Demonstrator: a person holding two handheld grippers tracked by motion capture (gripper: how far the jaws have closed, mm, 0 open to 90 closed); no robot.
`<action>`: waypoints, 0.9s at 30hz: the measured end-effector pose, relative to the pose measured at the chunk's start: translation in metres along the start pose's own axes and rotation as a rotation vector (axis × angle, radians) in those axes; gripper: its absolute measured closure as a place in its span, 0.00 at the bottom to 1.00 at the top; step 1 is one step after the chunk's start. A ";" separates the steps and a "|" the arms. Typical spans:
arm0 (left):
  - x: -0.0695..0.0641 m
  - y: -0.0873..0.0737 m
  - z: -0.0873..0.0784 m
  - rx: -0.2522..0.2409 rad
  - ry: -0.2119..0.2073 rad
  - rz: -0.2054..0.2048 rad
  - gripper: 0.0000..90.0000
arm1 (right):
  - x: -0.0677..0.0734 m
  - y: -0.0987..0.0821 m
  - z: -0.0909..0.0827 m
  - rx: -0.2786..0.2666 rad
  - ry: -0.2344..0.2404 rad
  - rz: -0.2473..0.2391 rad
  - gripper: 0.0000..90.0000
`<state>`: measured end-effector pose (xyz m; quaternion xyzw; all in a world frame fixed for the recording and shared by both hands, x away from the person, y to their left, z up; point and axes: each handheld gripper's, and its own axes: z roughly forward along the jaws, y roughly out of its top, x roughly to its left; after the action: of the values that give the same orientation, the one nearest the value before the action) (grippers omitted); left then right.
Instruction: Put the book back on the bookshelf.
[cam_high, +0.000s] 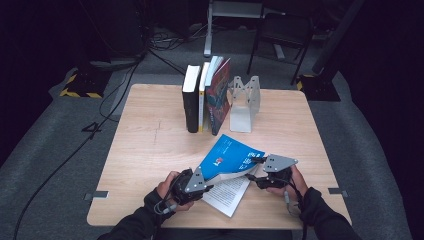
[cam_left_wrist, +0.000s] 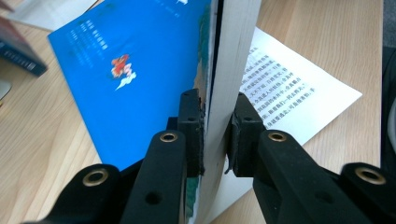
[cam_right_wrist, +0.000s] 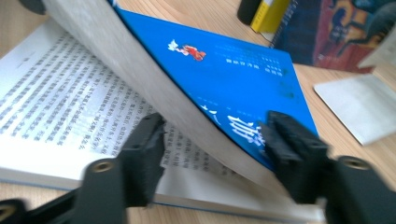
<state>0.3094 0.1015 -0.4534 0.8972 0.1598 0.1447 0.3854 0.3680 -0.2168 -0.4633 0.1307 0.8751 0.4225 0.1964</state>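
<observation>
Dark floor and cables ring the pale wooden surface (cam_high: 150, 145), where a blue-covered book (cam_high: 231, 156) lies open near its front edge. Left tongs (cam_left_wrist: 215, 135) clamp the raised block of pages and cover; right tongs (cam_right_wrist: 212, 154) stand half-wide astride that block's edge, not pressing

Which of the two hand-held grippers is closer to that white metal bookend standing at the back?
The right gripper. It sits at the blue book's right edge, more or less straight in front of the white bookend. The left gripper clamps the book's lifted pages lower and further left, so farther away.
</observation>
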 end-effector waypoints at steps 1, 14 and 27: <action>0.000 0.000 0.000 0.000 0.000 0.000 0.86 | 0.001 0.002 -0.001 -0.002 0.005 -0.032 0.56; 0.040 -0.016 -0.013 0.010 0.061 -0.080 0.70 | 0.035 0.024 -0.003 0.038 -0.005 -0.151 0.83; 0.017 0.016 -0.004 -0.033 0.018 -0.068 0.49 | 0.036 0.039 -0.003 0.037 -0.010 -0.154 0.83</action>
<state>0.3261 0.1006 -0.4366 0.8835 0.1912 0.1423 0.4034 0.3369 -0.1811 -0.4396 0.0688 0.8893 0.3891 0.2302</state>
